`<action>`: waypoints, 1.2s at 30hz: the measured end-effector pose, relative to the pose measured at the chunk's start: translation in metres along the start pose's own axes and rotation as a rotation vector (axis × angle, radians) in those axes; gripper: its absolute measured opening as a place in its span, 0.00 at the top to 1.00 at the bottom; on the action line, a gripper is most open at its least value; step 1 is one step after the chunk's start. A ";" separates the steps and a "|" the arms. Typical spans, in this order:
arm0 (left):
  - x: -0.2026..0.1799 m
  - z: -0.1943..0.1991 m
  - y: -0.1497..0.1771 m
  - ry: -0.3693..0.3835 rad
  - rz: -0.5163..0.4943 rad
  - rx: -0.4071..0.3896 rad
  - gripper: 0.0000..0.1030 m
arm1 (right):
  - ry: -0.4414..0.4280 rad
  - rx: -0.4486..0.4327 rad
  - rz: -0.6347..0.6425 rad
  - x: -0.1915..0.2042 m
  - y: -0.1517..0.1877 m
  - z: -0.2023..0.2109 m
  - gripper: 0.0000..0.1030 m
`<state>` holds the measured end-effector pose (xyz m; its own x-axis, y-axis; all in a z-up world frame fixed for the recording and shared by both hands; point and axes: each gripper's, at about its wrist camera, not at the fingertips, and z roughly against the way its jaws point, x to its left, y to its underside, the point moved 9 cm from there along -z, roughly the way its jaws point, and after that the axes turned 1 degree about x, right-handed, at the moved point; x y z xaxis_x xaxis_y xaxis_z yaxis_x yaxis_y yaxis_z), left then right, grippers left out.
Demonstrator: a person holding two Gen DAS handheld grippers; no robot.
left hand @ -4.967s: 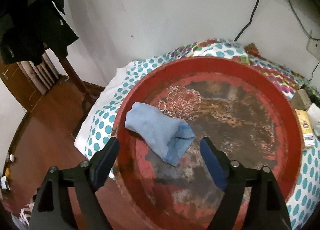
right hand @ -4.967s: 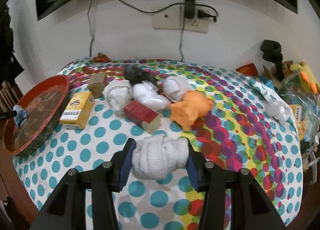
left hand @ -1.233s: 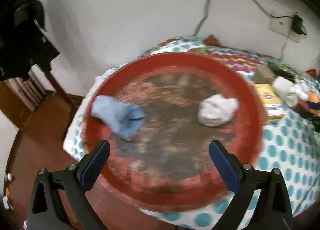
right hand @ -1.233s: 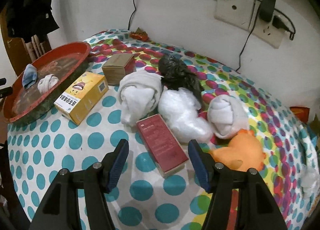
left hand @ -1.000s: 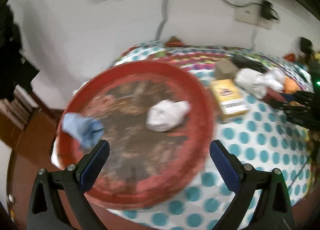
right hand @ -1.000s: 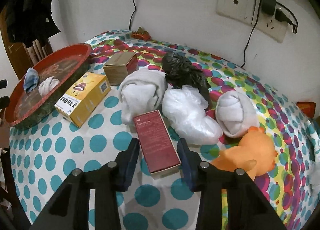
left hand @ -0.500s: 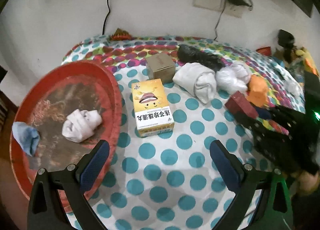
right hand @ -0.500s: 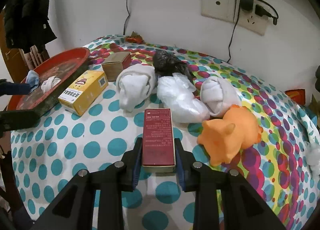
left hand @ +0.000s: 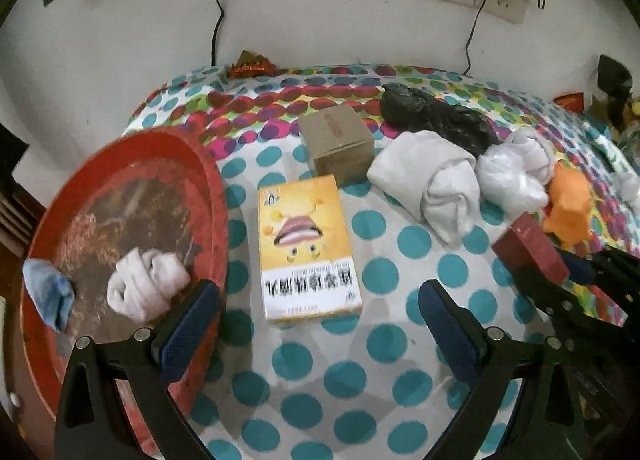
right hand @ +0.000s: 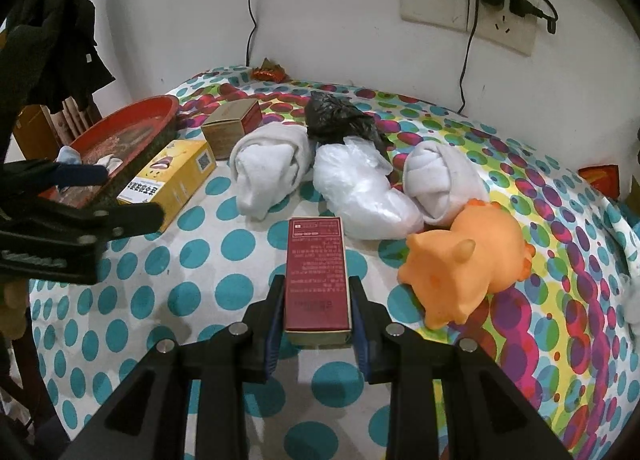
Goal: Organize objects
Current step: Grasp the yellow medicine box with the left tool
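Note:
My right gripper (right hand: 318,310) is shut on a dark red box (right hand: 317,280), which also shows in the left wrist view (left hand: 530,248). My left gripper (left hand: 318,314) is open and empty, with a yellow box (left hand: 306,256) lying between and just beyond its fingers; the box also shows in the right wrist view (right hand: 170,178). The red tray (left hand: 212,188) at the left holds a white sock roll (left hand: 146,286) and a blue cloth (left hand: 48,292). On the dotted cloth lie a brown box (left hand: 336,142), white sock rolls (right hand: 272,168) (right hand: 438,176), a white plastic bag (right hand: 360,192) and an orange toy (right hand: 468,260).
A black plastic bag (right hand: 340,118) lies behind the sock rolls. A wall socket with charger and cables (right hand: 472,0) is on the wall behind the table. A dark coat (right hand: 52,40) hangs at the left. The table edge drops off past the tray at the left.
My left gripper has swung right from over the tray to the yellow box. My right gripper has closed on the dark red box. The white sock roll came to lie in the tray.

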<state>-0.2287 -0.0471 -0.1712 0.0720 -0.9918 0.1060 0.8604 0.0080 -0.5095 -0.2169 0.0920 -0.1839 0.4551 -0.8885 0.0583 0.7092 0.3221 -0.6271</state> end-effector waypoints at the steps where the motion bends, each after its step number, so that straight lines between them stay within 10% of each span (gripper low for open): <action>1: -0.001 -0.002 -0.002 -0.011 -0.004 -0.001 0.03 | -0.001 0.000 -0.001 0.000 0.000 0.000 0.71; 36: -0.037 -0.042 -0.015 0.004 0.071 0.070 0.16 | -0.031 0.004 -0.075 -0.012 0.002 -0.002 0.71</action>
<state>-0.2656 -0.0163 -0.2033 0.1324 -0.9889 0.0681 0.8864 0.0873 -0.4546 -0.2217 0.1031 -0.1875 0.4169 -0.8998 0.1287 0.7438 0.2563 -0.6173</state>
